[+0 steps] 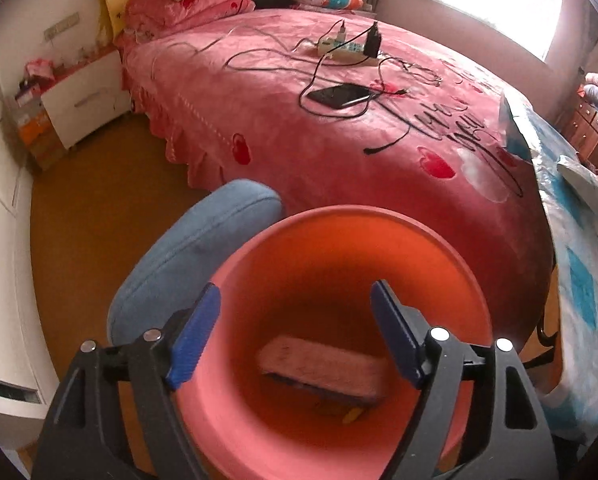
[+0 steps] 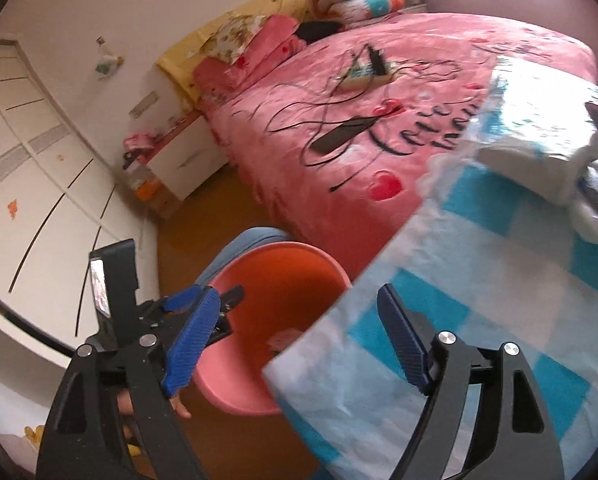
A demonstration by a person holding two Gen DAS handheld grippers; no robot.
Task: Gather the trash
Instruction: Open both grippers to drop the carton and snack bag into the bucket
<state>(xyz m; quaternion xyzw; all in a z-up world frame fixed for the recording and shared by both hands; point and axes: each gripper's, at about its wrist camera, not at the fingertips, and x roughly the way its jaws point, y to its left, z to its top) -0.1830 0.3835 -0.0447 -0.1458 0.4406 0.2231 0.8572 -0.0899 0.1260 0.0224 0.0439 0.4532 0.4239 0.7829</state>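
Left wrist view. Left tongs (image 1: 295, 332): spread wide, blue pads apart, nothing between them, poised over the mouth of the bin. Bin (image 1: 439, 240): round, pink-orange plastic, standing on the floor (image 1: 99, 196) at the foot corner of the bed (image 1: 299, 140). Contents: one flat oblong piece of trash (image 1: 323, 368), pale pinkish on top, lying on the bottom with its long axis running left to right across the picture, slightly tilted; a small yellow scrap (image 1: 353, 416) just beside it. Blue cushioned seat (image 1: 191, 248): touching the bin's left rim. Bed: pink coverlet with black script; a phone (image 1: 339, 96), a power strip (image 1: 347, 46) and cables near the middle; folded bedding at the head. White nightstand (image 1: 85, 102) beside the head of the bed; white wardrobe along the left wall.

Right wrist view. Right tongs (image 2: 299, 340): spread wide, nothing gripped, over the near corner of the worktop (image 2: 499, 280), which bears a blue-and-white checked cloth. White plastic wrappers (image 2: 539, 168) lie toward its far right edge. The bin (image 2: 239, 384) stands on the floor against the worktop's left corner; the oblong piece is dimly seen inside. The left tongs (image 2: 215, 312) hang over the bin's left rim.
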